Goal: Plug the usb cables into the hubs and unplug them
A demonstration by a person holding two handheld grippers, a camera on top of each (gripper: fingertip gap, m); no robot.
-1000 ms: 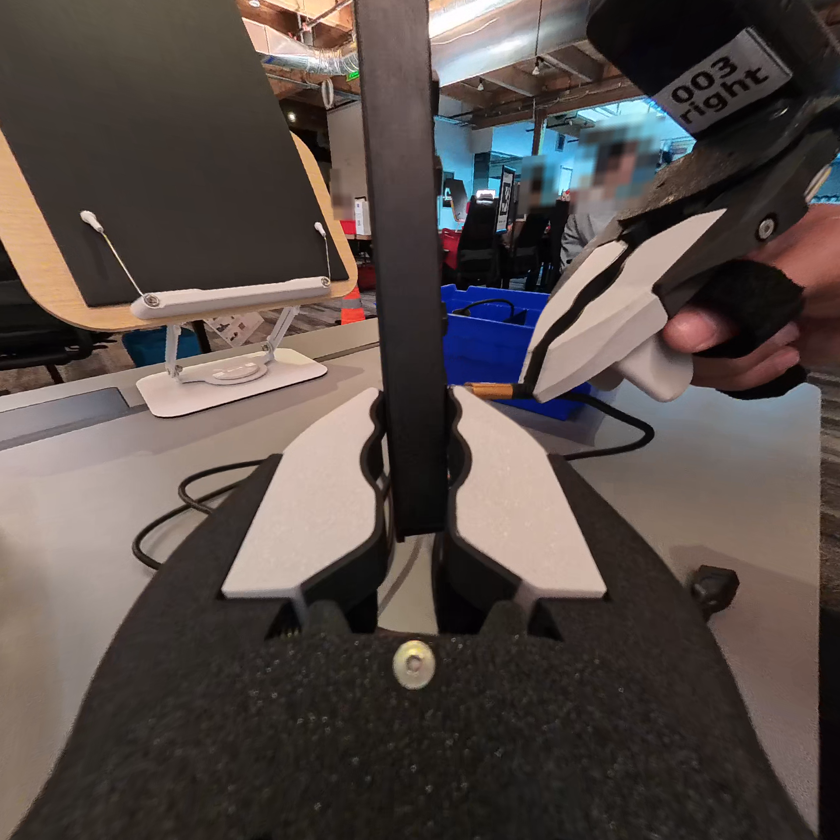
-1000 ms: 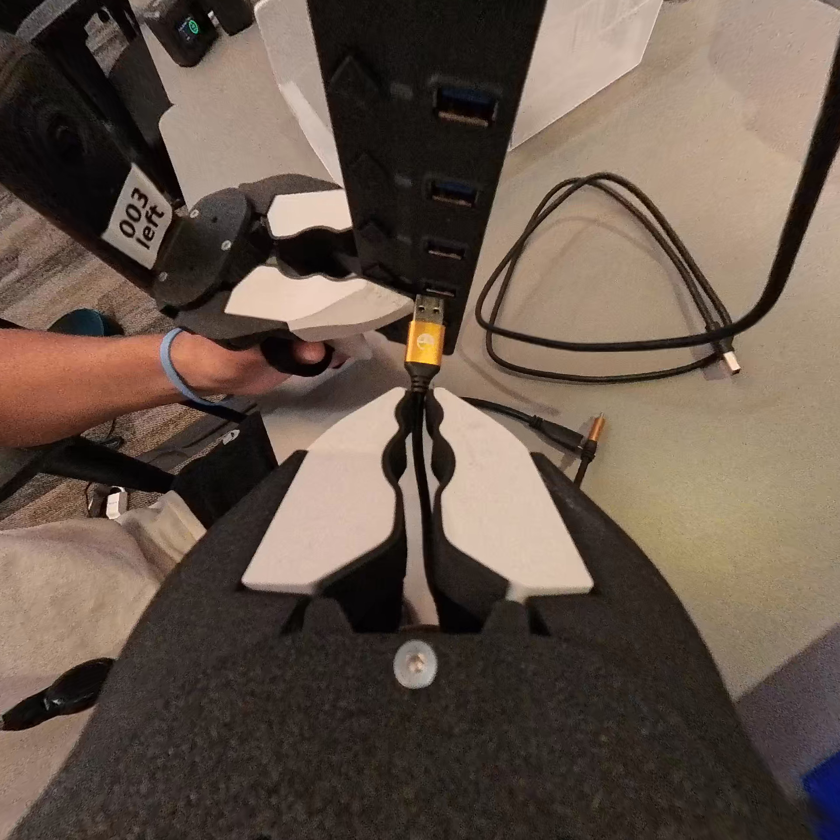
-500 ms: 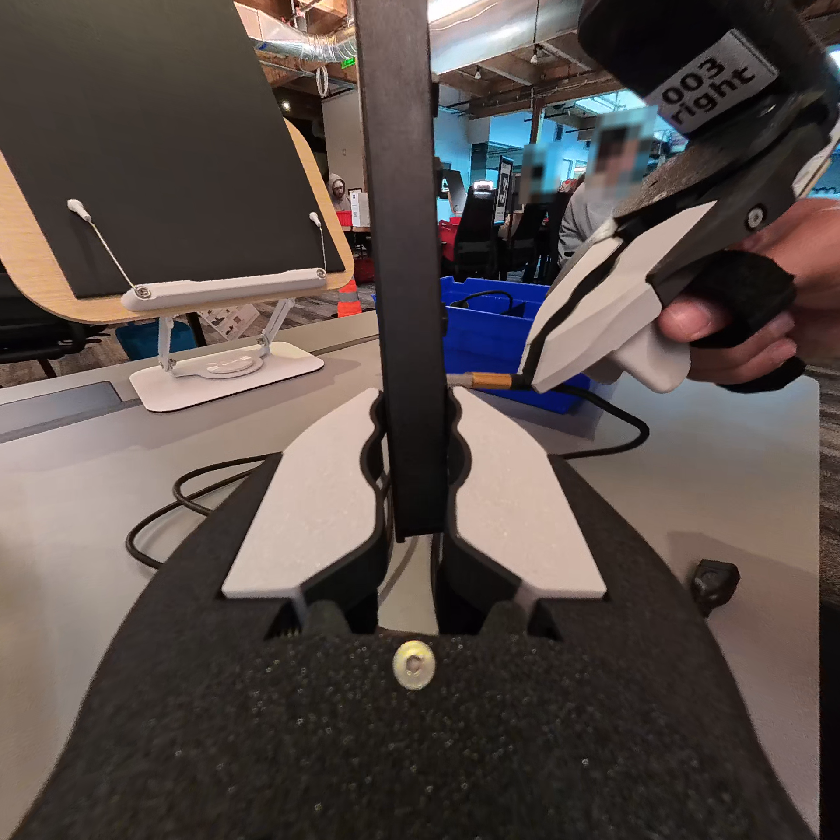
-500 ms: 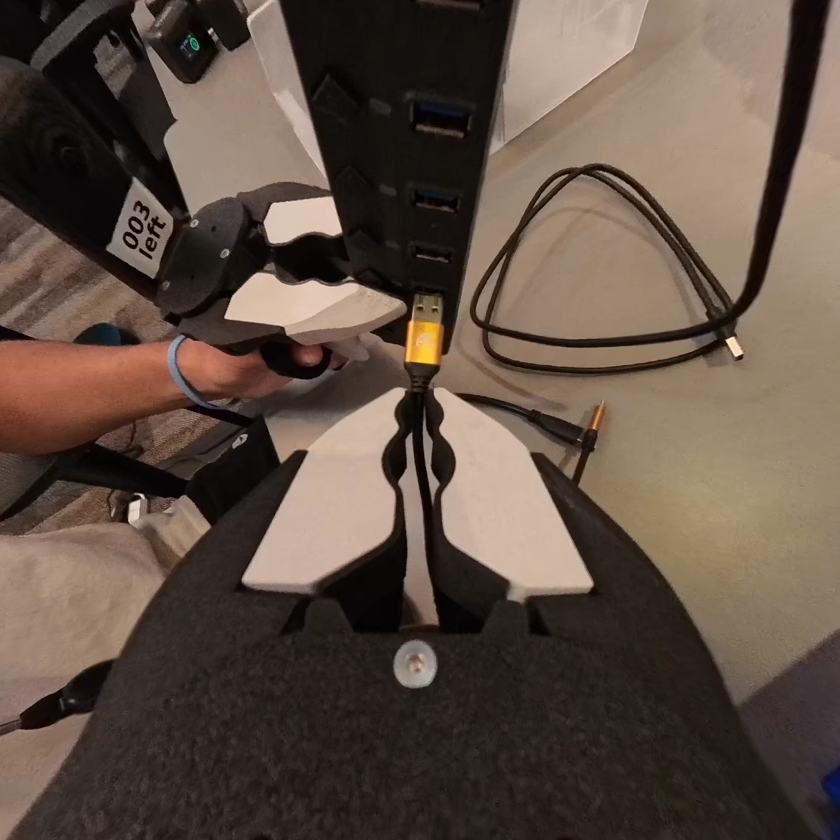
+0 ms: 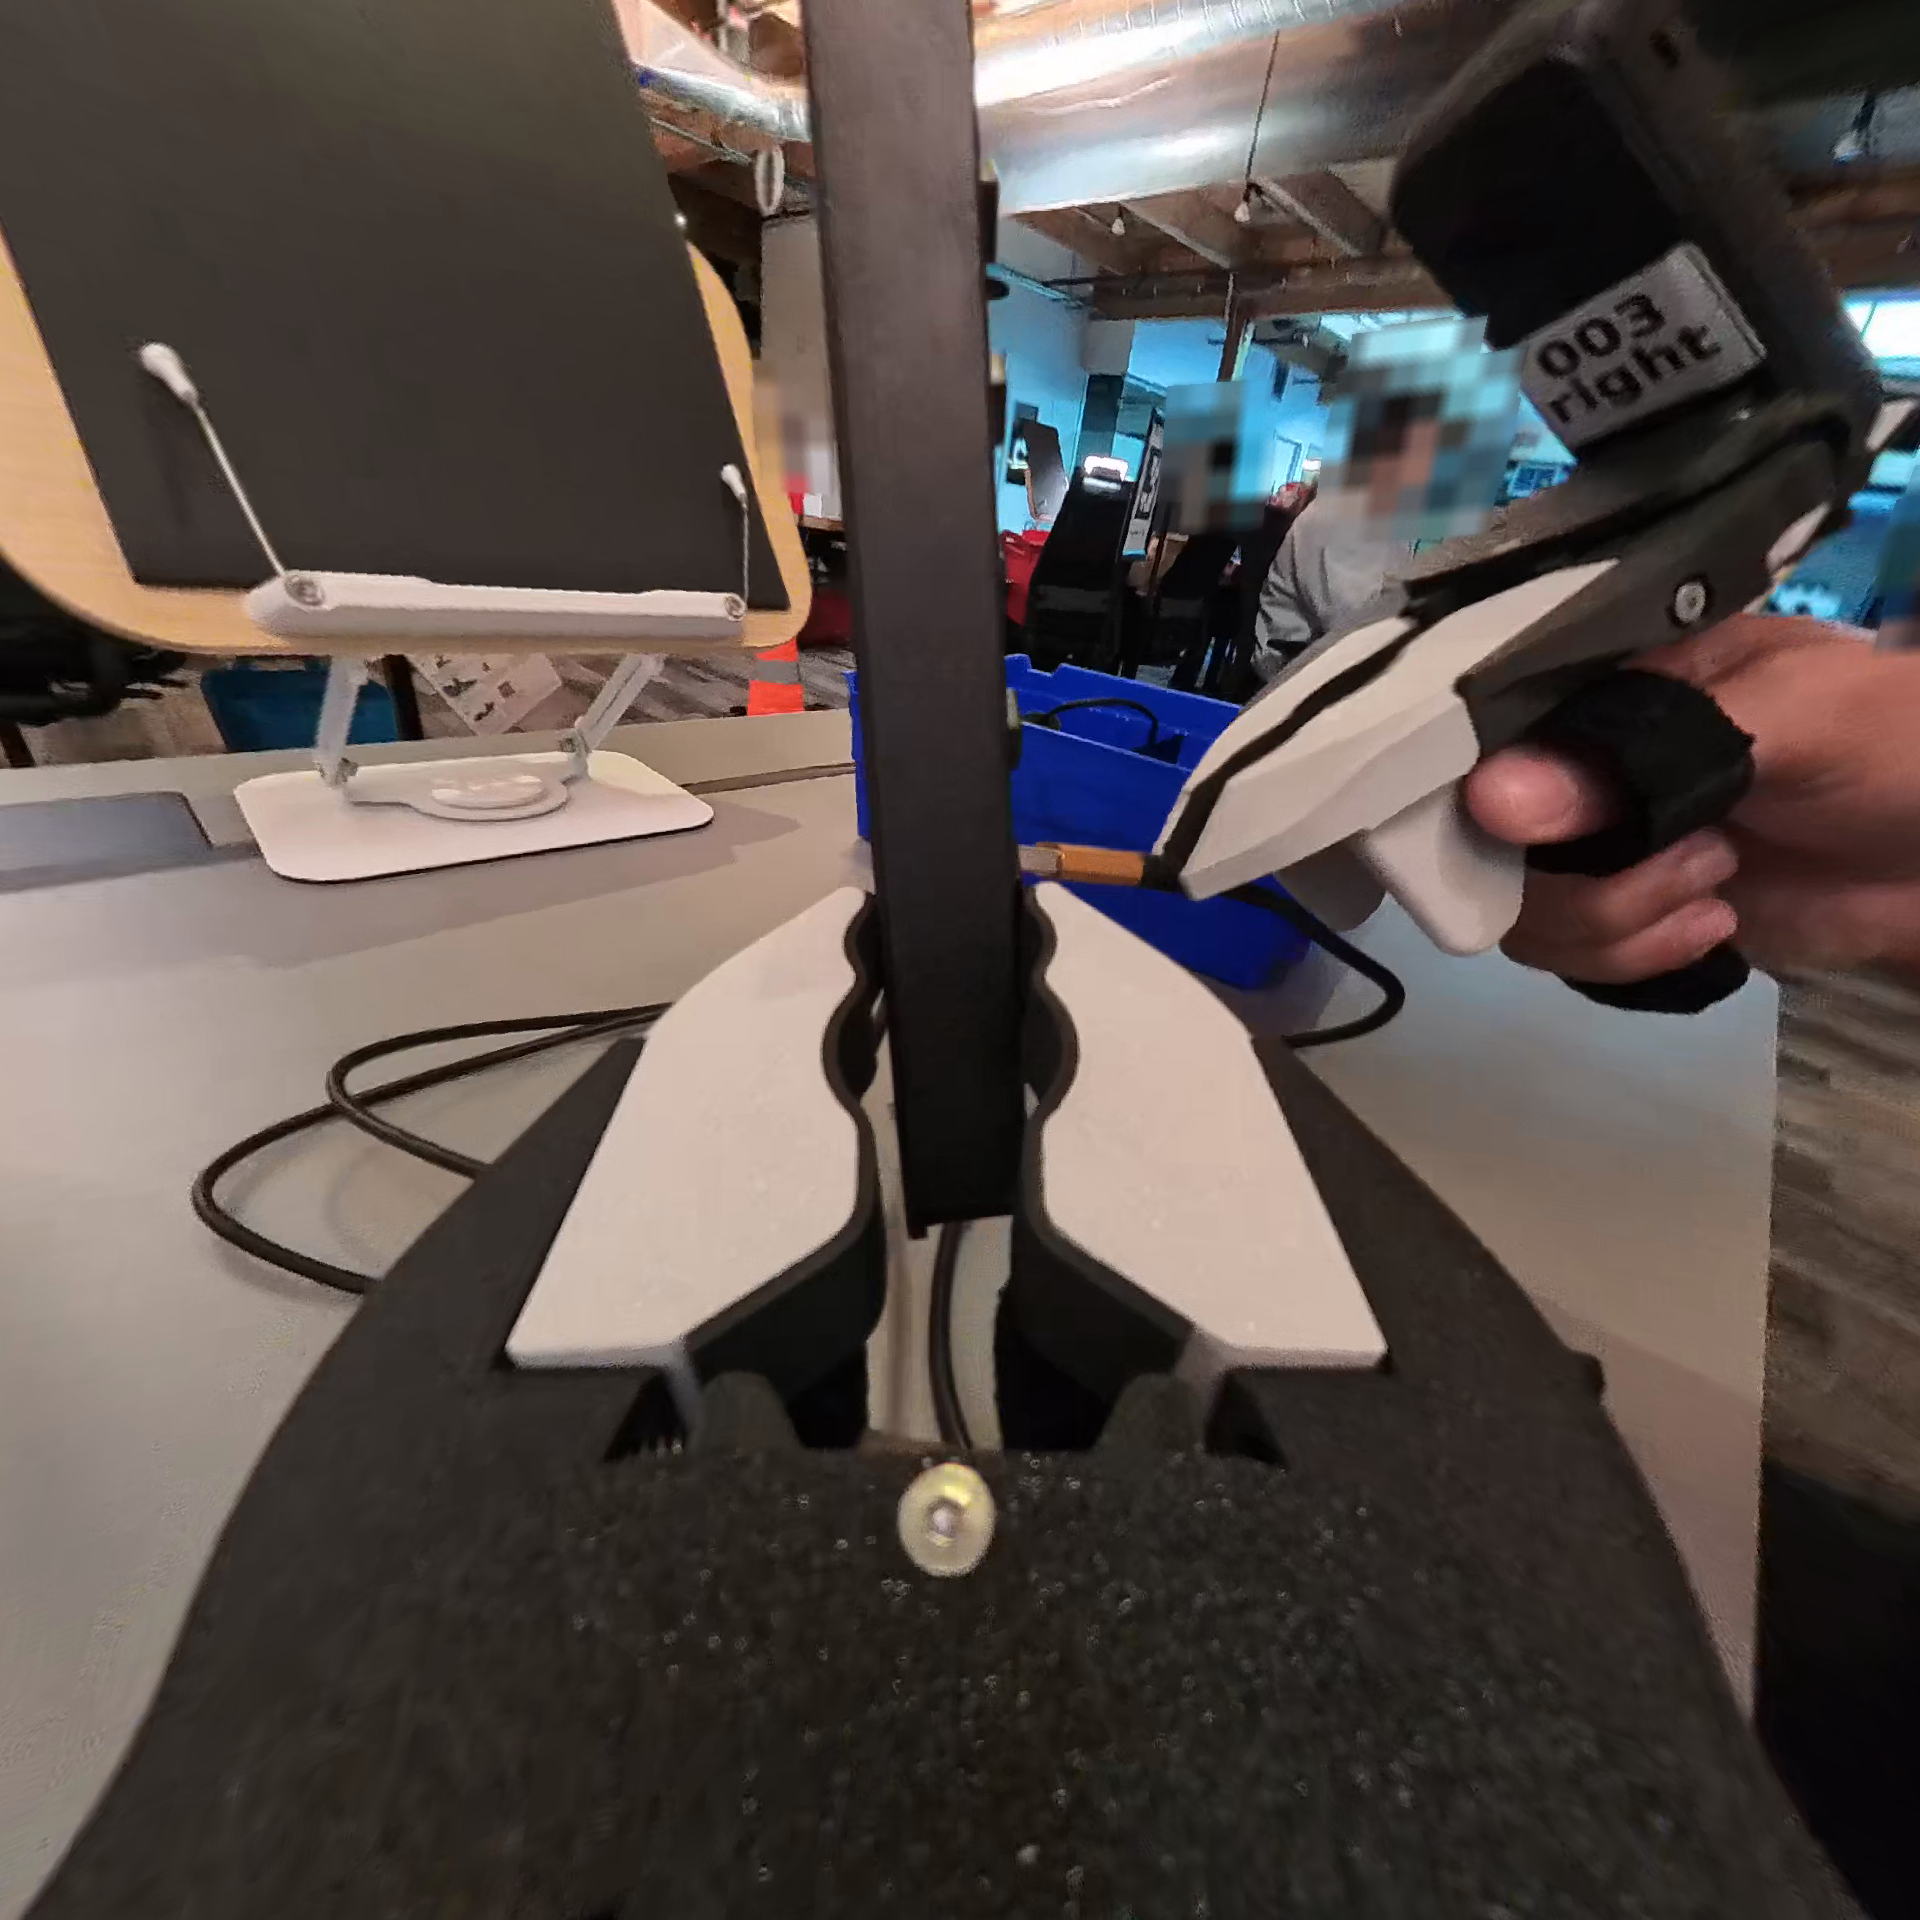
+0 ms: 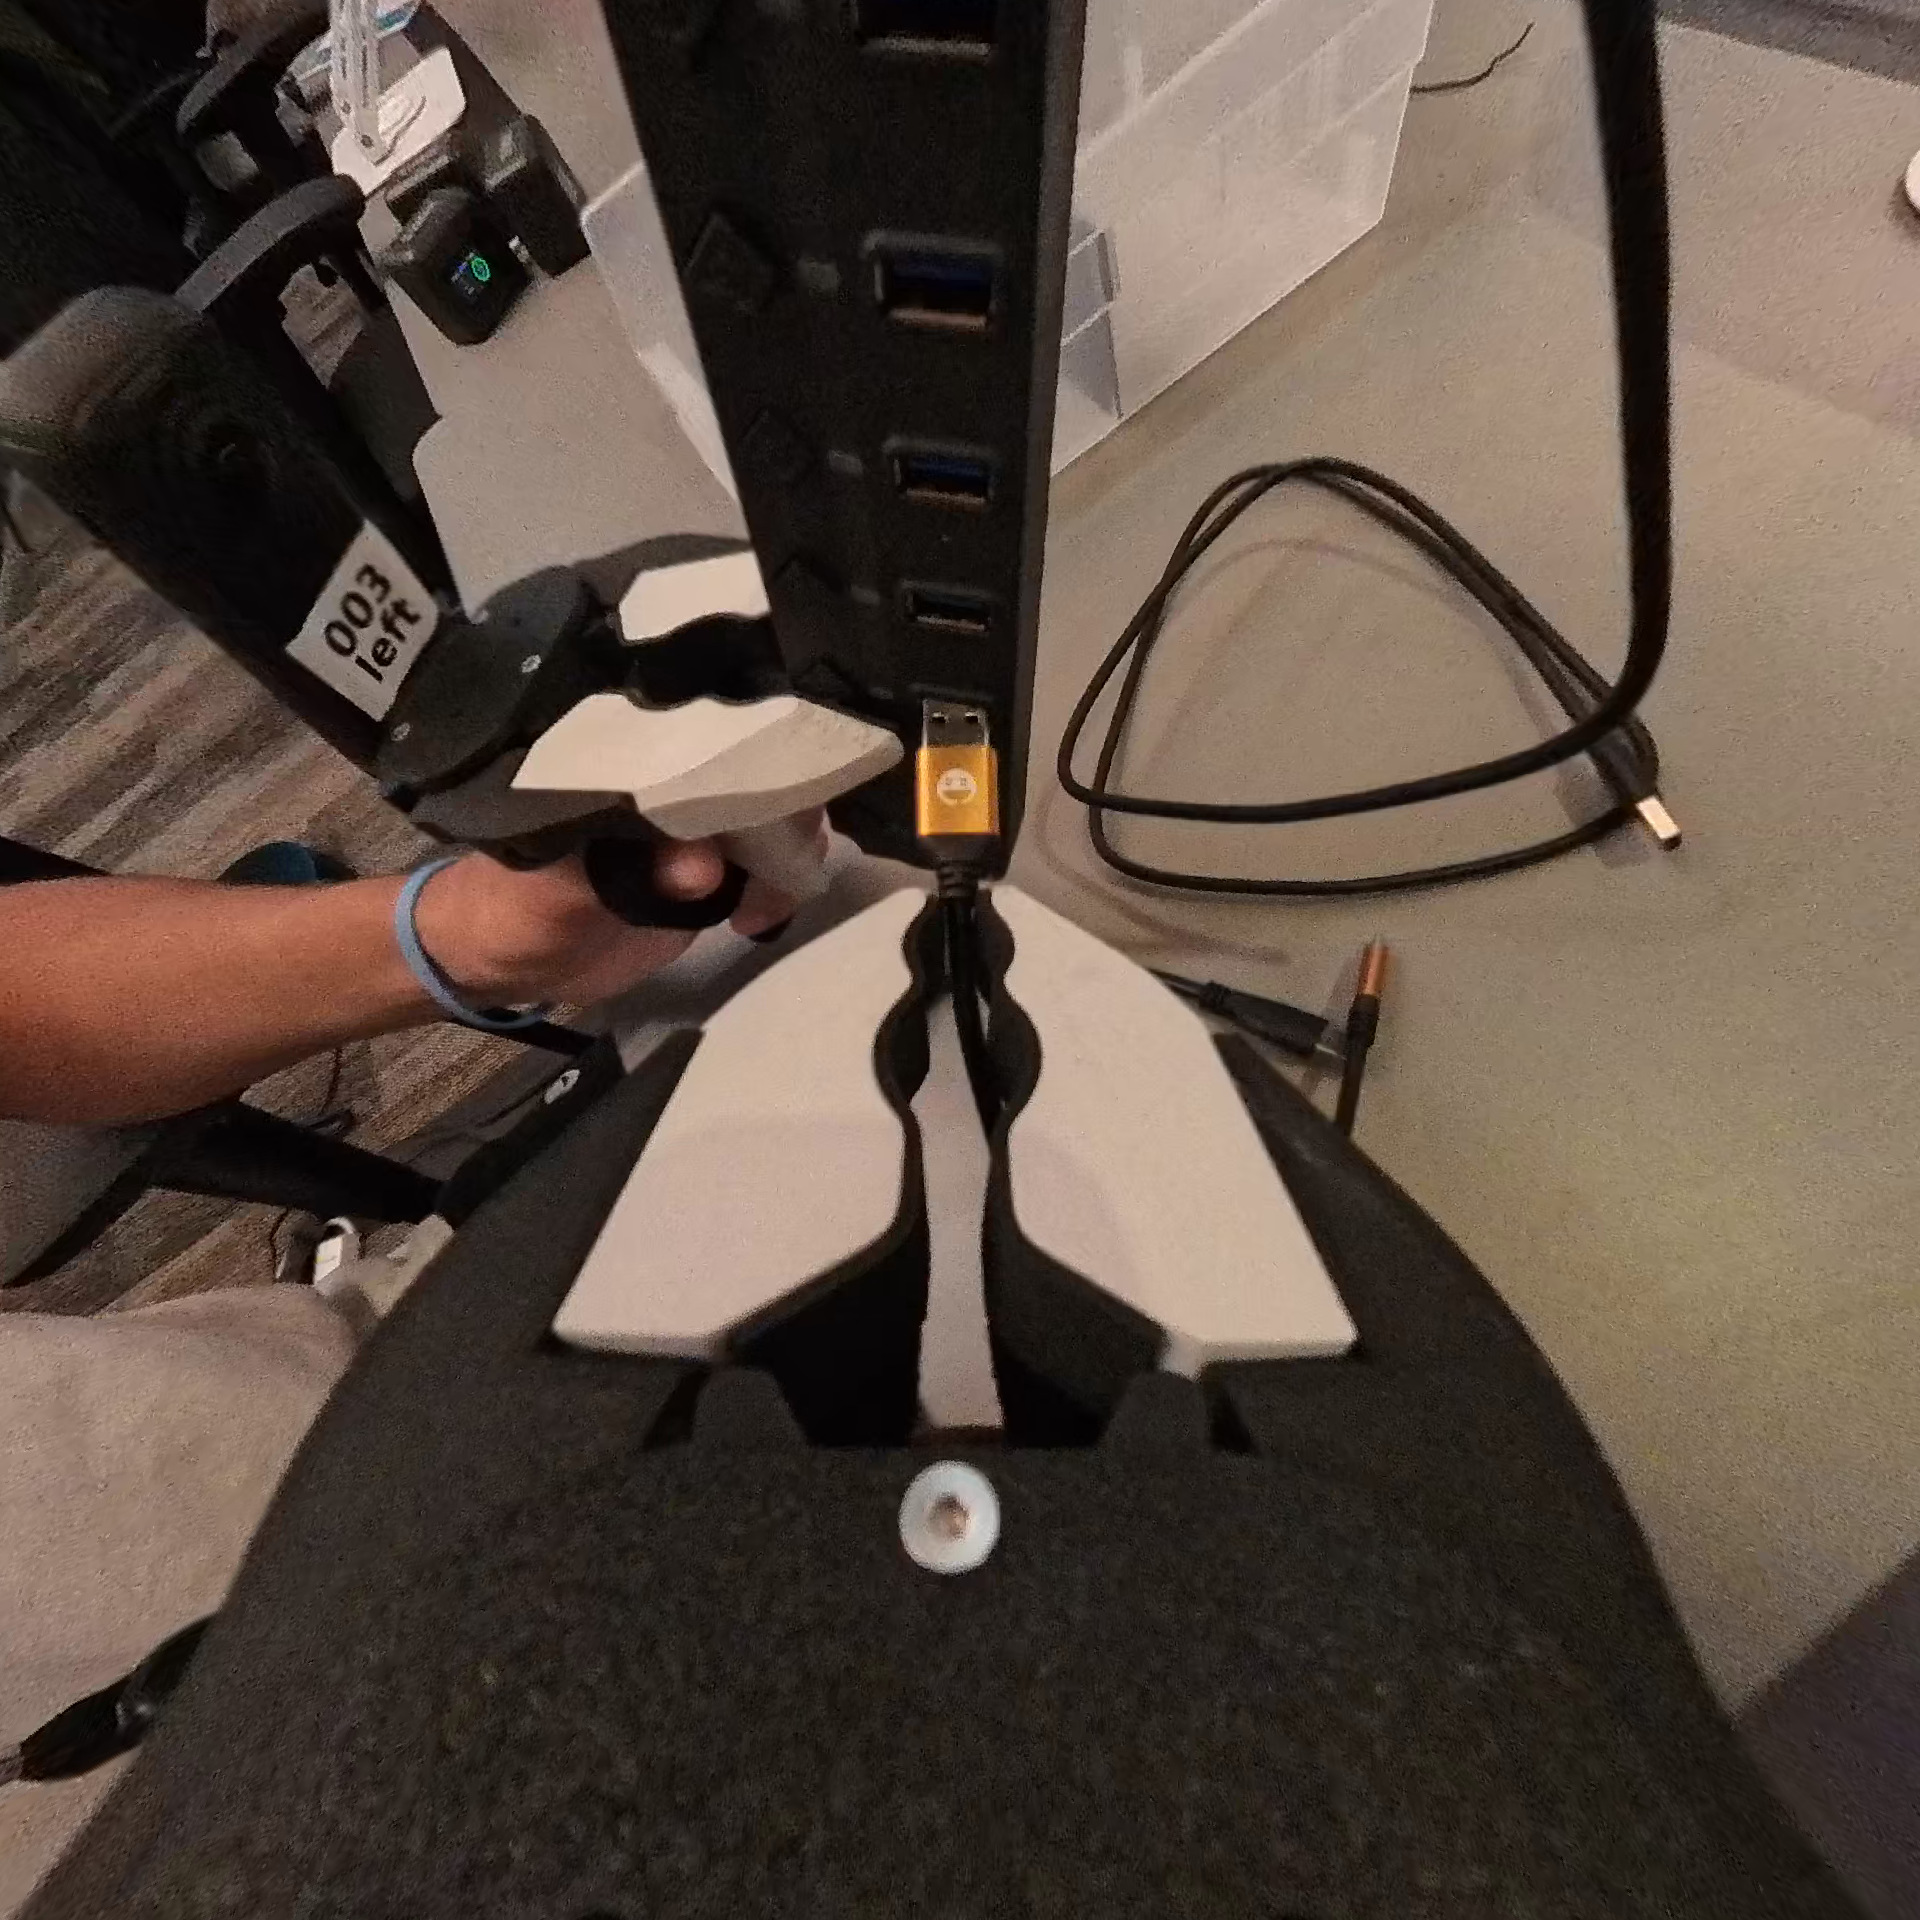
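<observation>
Clamping the black USB hub [image 5: 914, 644] upright between its white fingers, the left gripper [image 5: 940, 914] holds it above the grey table [image 5: 156, 1039]. Just beyond, the right gripper [image 6: 956, 899] pinches the black cable behind an orange USB plug [image 6: 956, 792], whose metal tip sits at the hub's lowest port, not seated. Farther back lie a coiled black cable [image 6: 1351, 727] and a blue bin [image 5: 1101, 790].
</observation>
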